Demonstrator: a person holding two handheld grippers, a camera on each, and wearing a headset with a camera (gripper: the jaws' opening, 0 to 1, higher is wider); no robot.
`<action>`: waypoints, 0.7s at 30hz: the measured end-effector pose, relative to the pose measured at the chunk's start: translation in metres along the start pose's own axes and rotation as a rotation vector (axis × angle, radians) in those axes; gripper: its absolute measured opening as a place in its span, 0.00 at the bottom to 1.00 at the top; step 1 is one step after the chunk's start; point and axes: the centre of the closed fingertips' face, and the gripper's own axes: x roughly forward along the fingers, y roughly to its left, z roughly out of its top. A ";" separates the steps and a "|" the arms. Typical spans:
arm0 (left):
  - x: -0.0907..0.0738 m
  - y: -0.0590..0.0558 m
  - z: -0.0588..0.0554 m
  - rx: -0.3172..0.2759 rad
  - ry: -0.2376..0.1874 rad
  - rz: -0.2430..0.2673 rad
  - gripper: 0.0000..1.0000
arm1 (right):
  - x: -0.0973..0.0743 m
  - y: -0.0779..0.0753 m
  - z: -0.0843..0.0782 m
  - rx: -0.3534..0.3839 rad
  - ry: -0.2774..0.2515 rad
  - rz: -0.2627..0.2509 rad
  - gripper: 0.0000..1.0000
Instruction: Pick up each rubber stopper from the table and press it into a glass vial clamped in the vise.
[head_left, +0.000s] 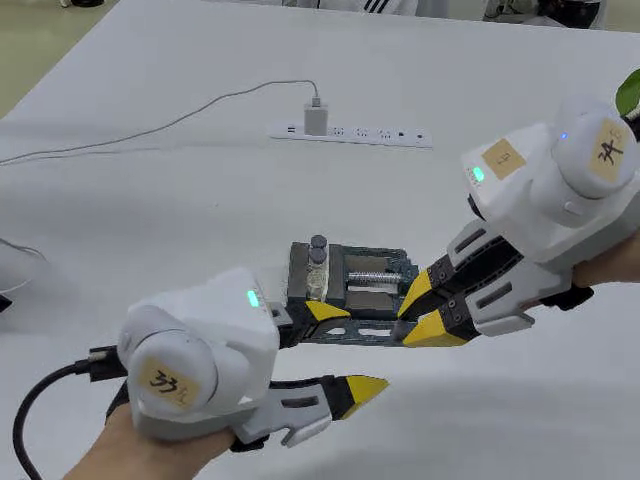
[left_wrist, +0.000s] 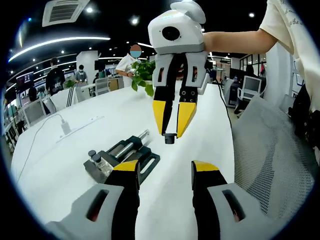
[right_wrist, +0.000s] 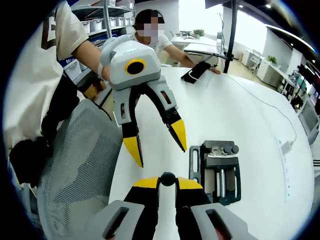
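Note:
A dark vise (head_left: 375, 292) stands on the white table (head_left: 200, 200) and clamps two glass vials (head_left: 317, 272), each with a dark stopper in its top. My right gripper (head_left: 405, 328) hovers just right of the vise, shut on a small black rubber stopper (right_wrist: 167, 178) that pokes out between its yellow tips; the same stopper (left_wrist: 170, 138) hangs from the right gripper (left_wrist: 171, 134) in the left gripper view. My left gripper (head_left: 352, 348) is open and holds nothing, in front of the vise (left_wrist: 125, 155). From the right gripper view, the left gripper (right_wrist: 160, 152) spreads wide beside the vise (right_wrist: 220, 172).
A white power strip (head_left: 350, 132) with a plugged charger and its cable lies at the back of the table. A grey mesh chair (left_wrist: 270, 150) stands by the table's near edge. A potted plant (left_wrist: 142, 75) and seated people are beyond the far end.

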 end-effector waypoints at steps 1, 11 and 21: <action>-0.002 0.002 -0.003 -0.004 0.005 0.010 0.42 | 0.001 -0.003 -0.001 -0.017 0.011 -0.011 0.07; -0.022 0.029 -0.023 -0.084 0.029 0.120 0.69 | 0.008 -0.019 0.001 -0.087 0.073 -0.004 0.07; -0.038 0.041 -0.032 -0.112 0.045 0.167 0.81 | 0.016 -0.043 0.011 -0.195 0.129 -0.008 0.07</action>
